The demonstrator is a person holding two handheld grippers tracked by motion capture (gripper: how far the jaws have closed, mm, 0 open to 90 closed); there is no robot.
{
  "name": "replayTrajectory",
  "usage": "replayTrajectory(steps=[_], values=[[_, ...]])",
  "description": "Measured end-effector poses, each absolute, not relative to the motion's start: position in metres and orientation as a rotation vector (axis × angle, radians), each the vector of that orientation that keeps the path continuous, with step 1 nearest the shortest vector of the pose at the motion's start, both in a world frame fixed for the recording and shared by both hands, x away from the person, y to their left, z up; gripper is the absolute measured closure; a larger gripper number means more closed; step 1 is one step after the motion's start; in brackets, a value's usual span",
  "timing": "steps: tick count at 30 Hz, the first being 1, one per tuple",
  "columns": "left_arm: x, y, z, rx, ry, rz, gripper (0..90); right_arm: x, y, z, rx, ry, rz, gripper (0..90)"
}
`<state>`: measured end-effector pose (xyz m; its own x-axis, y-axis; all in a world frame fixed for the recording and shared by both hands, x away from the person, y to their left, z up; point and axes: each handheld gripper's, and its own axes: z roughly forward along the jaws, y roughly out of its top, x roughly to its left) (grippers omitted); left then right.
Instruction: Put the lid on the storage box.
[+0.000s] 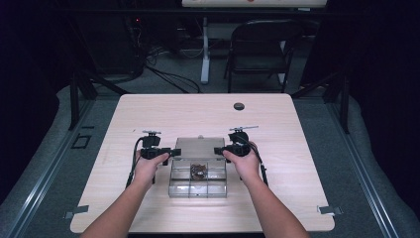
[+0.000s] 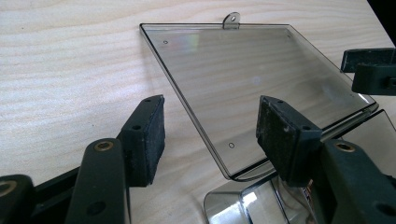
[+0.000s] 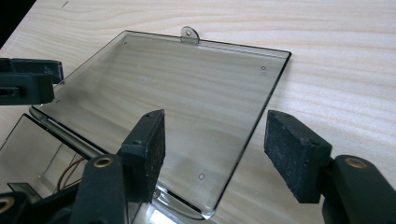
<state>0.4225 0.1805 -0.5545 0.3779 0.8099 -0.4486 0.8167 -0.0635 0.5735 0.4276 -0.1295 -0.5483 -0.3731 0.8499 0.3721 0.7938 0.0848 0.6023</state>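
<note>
Jaws stand apart on both tools, each pair straddling a near corner of the open lid with nothing pinched between the pads.

From the high view, one clear plastic organizer box (image 1: 198, 181) sits at the centre of one pale wooden table (image 1: 148, 114), its lid (image 1: 199, 147) folded flat on the wood toward 12 o'clock. The left gripper (image 1: 171, 151) is at the lid's 9 o'clock edge and the right gripper (image 1: 219, 150) at its 3 o'clock edge, one hand behind each. The box is split into small compartments; how many I cannot count exactly. One of them, in the row nearest the hinge, holds a small brownish clump (image 1: 199, 170), too small to identify. One dark round hole (image 1: 239, 106) marks the table toward 12 o'clock, and one dark chair (image 1: 260, 47) stands on the floor beyond.

Along the left gripper view, two black pads (image 2: 149, 135) flank the lid's (image 2: 252, 79) near corner at 6 o'clock. One hanging tab (image 2: 231, 20) sticks out of the lid's far edge at 12 o'clock. The other gripper's tip shows at 3 o'clock.

Along the right gripper view, two pads (image 3: 296, 151) again bracket the lid's (image 3: 187, 98) corner, the same single tab (image 3: 189, 33) at 12 o'clock. Thin reddish loops (image 3: 70, 170) show in a compartment at 8 o'clock. No readable writing or brand appears.
</note>
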Motion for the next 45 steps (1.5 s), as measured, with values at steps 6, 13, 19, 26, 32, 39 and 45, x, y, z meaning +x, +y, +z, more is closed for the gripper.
replayTrajectory(steps=[6, 13, 19, 26, 32, 39, 45], values=[[0.424, 0.178, -0.557, 1.843, 1.421, -0.023, 42.6, 0.429, -0.126, -0.551, 1.732, 2.285, 1.159, 39.8], [0.424, 0.176, -0.559, 1.839, 1.428, -0.050, 43.1, 0.429, -0.126, -0.553, 1.776, 2.265, 1.169, 40.1], [0.425, 0.174, -0.560, 1.843, 1.426, -0.056, 43.6, 0.430, -0.127, -0.553, 1.777, 2.287, 1.153, 40.3], [0.426, 0.174, -0.561, 1.844, 1.429, -0.067, 44.2, 0.430, -0.128, -0.554, 1.785, 2.297, 1.154, 40.4], [0.426, 0.173, -0.562, 1.837, 1.427, -0.083, 44.3, 0.429, -0.129, -0.556, 1.810, 2.299, 1.162, 40.2], [0.427, 0.173, -0.563, 1.834, 1.427, -0.094, 44.1, 0.431, -0.130, -0.558, 1.834, 2.296, 1.178, 39.8], [0.428, 0.173, -0.564, 1.824, 1.434, -0.103, 43.6, 0.432, -0.131, -0.559, 1.847, 2.302, 1.188, 39.7]])
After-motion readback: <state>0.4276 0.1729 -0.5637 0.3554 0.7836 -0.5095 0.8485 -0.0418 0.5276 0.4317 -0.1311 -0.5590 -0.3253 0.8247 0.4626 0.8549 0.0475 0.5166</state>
